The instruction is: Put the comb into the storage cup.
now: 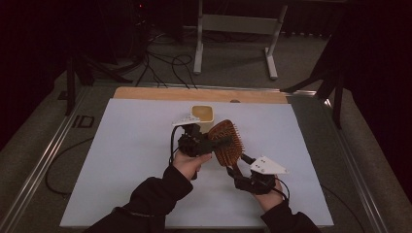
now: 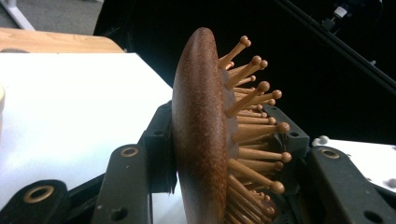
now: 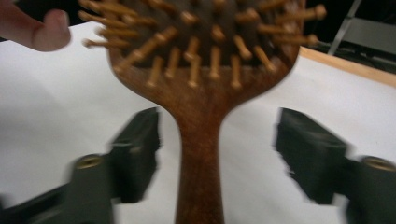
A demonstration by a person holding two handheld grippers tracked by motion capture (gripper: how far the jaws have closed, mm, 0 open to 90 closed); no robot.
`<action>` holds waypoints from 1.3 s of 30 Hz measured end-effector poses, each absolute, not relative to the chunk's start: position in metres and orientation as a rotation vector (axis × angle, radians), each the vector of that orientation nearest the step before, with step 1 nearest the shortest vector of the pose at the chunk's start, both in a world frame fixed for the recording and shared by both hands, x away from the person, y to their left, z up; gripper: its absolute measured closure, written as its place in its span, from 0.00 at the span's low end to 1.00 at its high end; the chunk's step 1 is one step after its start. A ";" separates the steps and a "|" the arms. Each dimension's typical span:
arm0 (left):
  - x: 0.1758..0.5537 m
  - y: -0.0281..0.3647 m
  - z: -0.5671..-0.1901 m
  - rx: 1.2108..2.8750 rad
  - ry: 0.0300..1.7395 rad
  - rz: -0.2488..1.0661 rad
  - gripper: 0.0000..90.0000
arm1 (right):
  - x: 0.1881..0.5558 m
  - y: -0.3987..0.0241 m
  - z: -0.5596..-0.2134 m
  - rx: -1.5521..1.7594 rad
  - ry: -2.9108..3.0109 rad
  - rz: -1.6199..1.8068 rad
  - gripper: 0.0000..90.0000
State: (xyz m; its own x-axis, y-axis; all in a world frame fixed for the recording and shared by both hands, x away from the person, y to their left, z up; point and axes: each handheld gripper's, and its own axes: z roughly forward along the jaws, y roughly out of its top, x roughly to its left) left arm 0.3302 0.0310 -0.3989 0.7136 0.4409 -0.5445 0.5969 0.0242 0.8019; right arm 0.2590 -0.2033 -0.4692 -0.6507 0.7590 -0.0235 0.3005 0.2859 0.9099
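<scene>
A brown wooden hairbrush point(image 1: 226, 141) with peg bristles is held above the white mat. My left gripper point(image 1: 211, 141) grips its head from the left. In the left gripper view the brush head point(image 2: 201, 140) stands on edge between the jaws, one pad point(image 2: 159, 135) against its smooth back and the other point(image 2: 292, 135) in among the bristles. My right gripper point(image 1: 237, 171) sits at the handle end. In the right gripper view the handle point(image 3: 201, 154) runs up the middle, and both fingers point(image 3: 137, 144) stand well apart from it, open.
A yellow cup point(image 1: 202, 114) stands on the white mat point(image 1: 136, 160) just behind the left gripper. A wooden table edge point(image 1: 194, 93) runs along the back. A white frame point(image 1: 233, 29) and cables lie on the floor beyond. A person's fingertip point(image 3: 42, 28) shows beside the bristles.
</scene>
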 end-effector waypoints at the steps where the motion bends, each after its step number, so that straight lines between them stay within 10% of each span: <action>1: 0.331 0.031 -0.398 1.604 0.858 -0.150 0.60 | 0.260 -0.205 -0.470 0.953 2.111 1.348 0.23; 4: 0.331 0.031 -0.394 1.616 0.847 -0.132 0.60 | 0.262 -0.208 -0.471 0.987 2.115 1.369 0.11; 39: 0.348 0.063 -0.341 1.595 0.832 -0.013 0.59 | 0.259 -0.224 -0.476 0.927 2.196 1.412 0.10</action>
